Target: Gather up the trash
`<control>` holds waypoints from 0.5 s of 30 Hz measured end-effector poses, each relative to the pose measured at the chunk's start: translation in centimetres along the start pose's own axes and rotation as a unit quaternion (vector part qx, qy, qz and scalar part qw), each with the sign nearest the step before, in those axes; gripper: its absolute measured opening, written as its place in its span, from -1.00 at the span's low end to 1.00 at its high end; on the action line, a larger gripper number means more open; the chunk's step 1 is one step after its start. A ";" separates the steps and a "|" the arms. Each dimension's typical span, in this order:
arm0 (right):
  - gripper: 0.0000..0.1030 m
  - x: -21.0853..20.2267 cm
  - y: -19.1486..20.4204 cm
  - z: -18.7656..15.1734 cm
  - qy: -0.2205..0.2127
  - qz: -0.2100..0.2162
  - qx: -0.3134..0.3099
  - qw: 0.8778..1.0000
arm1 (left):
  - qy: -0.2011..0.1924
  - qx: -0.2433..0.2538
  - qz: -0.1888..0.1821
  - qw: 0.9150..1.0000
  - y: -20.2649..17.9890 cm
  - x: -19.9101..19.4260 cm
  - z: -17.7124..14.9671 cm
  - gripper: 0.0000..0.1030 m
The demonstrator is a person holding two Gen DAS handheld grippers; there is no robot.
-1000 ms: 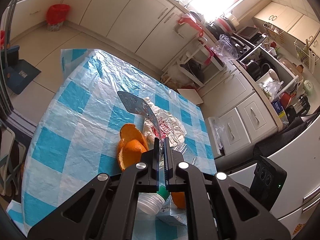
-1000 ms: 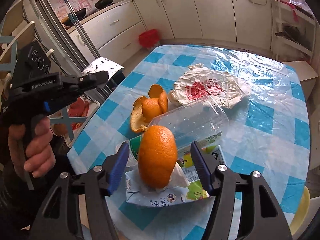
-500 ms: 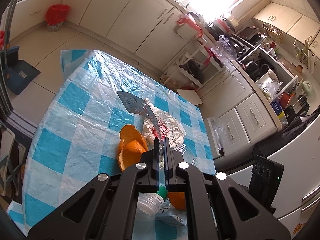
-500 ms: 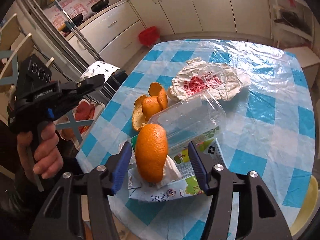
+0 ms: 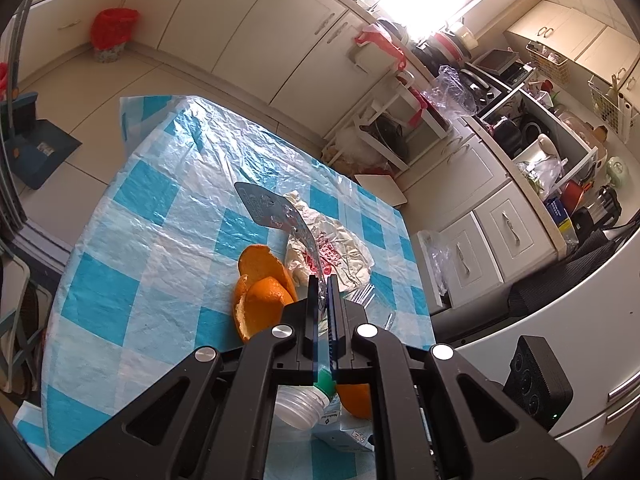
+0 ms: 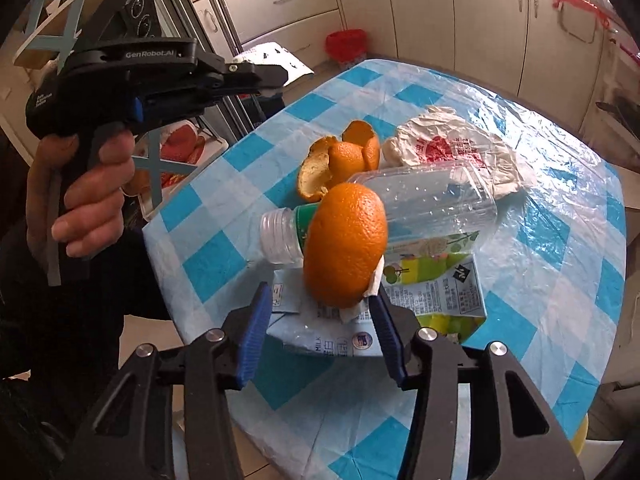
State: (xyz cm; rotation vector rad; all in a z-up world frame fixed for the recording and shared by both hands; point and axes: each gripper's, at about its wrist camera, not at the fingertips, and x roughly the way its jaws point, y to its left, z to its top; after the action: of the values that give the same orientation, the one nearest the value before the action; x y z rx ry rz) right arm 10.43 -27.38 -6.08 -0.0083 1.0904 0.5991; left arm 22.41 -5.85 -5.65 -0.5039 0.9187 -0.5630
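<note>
Trash lies on a blue-checked table (image 6: 560,292): an orange peel dome (image 6: 346,244) on a flattened milk carton (image 6: 424,292), a clear plastic bottle (image 6: 424,200), more orange peels (image 6: 340,160) and a crumpled white bag (image 6: 456,148). My right gripper (image 6: 320,332) is open, its blue pads either side of the carton's near edge, just short of the peel dome. My left gripper (image 5: 323,292) is shut on a thin silvery wrapper (image 5: 272,210) and held above the table; it also shows in the right wrist view (image 6: 256,76). The peels (image 5: 264,292) and bag (image 5: 340,252) lie below it.
A red-lined bin (image 5: 114,34) stands on the floor by the cabinets (image 5: 240,20). A cluttered counter and shelves (image 5: 540,140) lie to the right. A chair (image 6: 52,4) stands behind the left hand.
My right gripper has pulled back and lowered toward the table's near edge, still open. My left gripper holds nearly still with the wrapper.
</note>
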 end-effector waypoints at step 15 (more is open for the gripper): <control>-0.09 -0.4 0.8 1.0 -0.038 0.073 0.011 0.997 | -0.001 -0.001 -0.001 1.000 0.2 -0.1 0.0 -0.93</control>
State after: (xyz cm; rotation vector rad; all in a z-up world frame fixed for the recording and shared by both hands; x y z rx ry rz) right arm 10.77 -26.64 -5.01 0.1123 1.0299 0.7130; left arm 22.44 -5.66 -5.68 -0.5074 0.9163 -0.5624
